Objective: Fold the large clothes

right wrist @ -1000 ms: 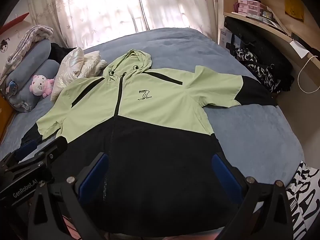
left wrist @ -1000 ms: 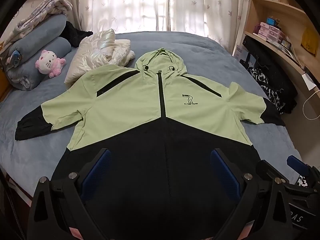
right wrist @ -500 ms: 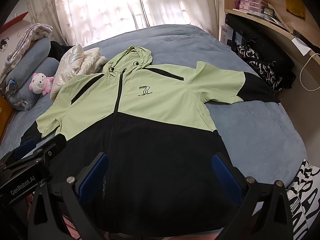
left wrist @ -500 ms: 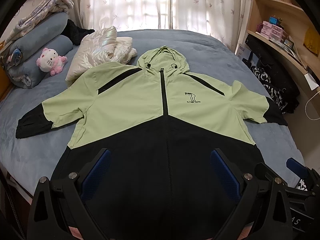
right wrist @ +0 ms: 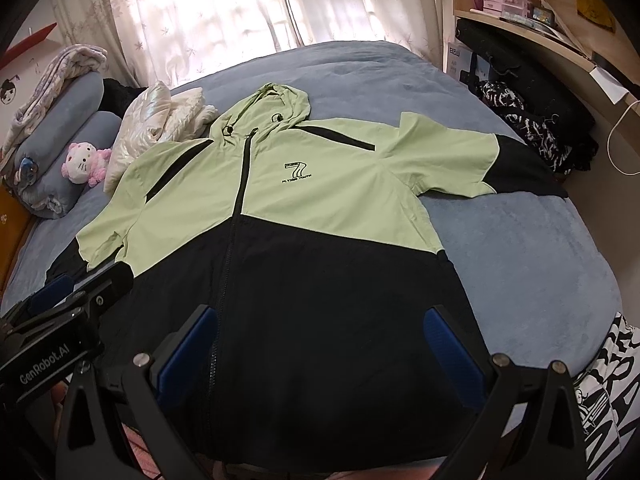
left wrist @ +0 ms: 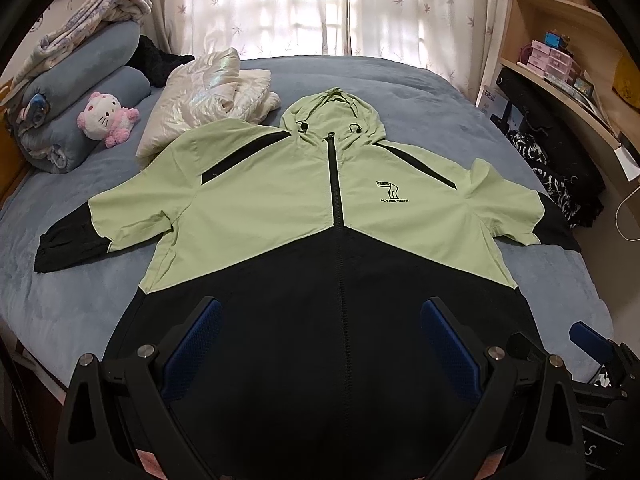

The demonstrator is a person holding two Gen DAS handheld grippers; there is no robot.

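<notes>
A light green and black hooded jacket (left wrist: 320, 216) lies flat, front up and zipped, on the blue bed (left wrist: 420, 100), sleeves spread to both sides. It also shows in the right wrist view (right wrist: 320, 208). My left gripper (left wrist: 320, 320) is open and empty above the jacket's black lower part. My right gripper (right wrist: 320, 328) is open and empty above the same hem area, a little to the right. The left gripper's body shows at the lower left of the right wrist view (right wrist: 64, 320).
A cream puffer jacket (left wrist: 200, 108) lies beyond the left shoulder. Rolled blue bedding (left wrist: 80, 92) and a pink plush cat (left wrist: 106, 118) sit at far left. Shelves (left wrist: 560, 64) and dark clothes (left wrist: 552, 160) line the right side. Curtains (left wrist: 320, 4) hang behind.
Both grippers have lifted slightly and drifted, so the jacket sits a little lower and more centred in view. The jacket itself has not moved. Both grippers stay open.
</notes>
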